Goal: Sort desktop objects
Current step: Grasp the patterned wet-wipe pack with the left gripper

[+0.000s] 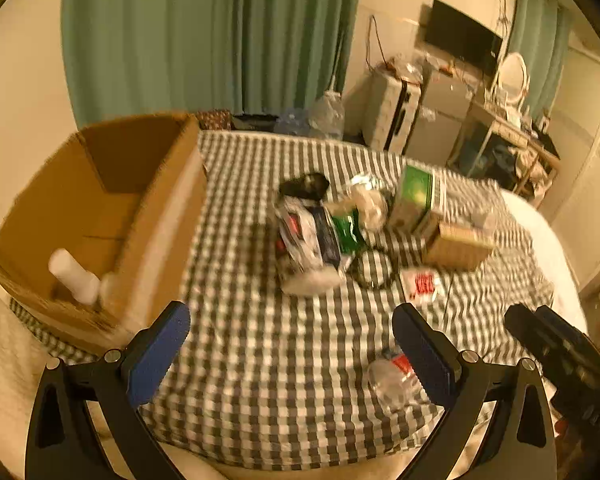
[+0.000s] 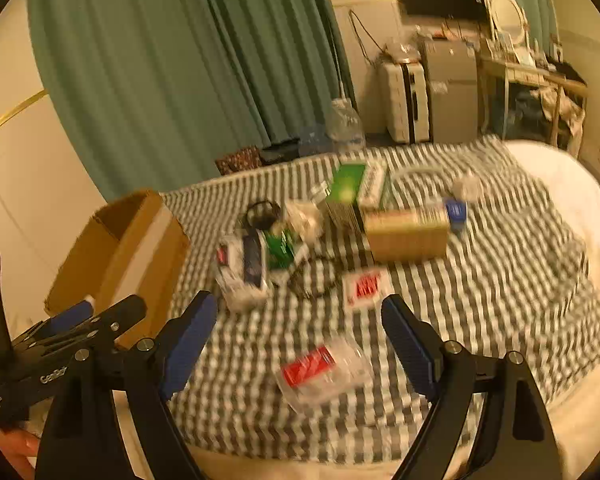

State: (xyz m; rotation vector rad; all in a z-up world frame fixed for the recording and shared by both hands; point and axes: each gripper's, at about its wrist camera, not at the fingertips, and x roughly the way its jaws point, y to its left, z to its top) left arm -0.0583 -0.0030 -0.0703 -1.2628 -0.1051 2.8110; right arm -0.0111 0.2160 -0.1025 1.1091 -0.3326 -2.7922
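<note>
- Left wrist view: the left gripper stood wide open with nothing between its blue pads, hanging over the checked cloth.
- The box sat up and to its left, open-topped, with a white bottle lying inside near the close corner.
- The pile of packets lay straight ahead in mid-cloth, with a green carton and a tan carton to its right.
- A clear bottle with a red label lay close in, just inside the right finger and partly hidden by it.
- The right gripper showed only as a dark shape at the far right edge.
- Right wrist view: the right gripper was also spread wide and empty.
- The clear bottle lay just ahead between its fingers, not touched, its long axis running slantwise from lower left to upper right.
- That bottle looked the nearest thing for the right hand; the jaws would probably need turning to cross its length.
- This view alone showed the bottle whole, plus a red-printed card beyond it, well apart from the box at left.
- The left gripper appeared from the side at lower left, in front of the box; I could not tell its opening from here.
- Only the left view looked into the box.
</note>
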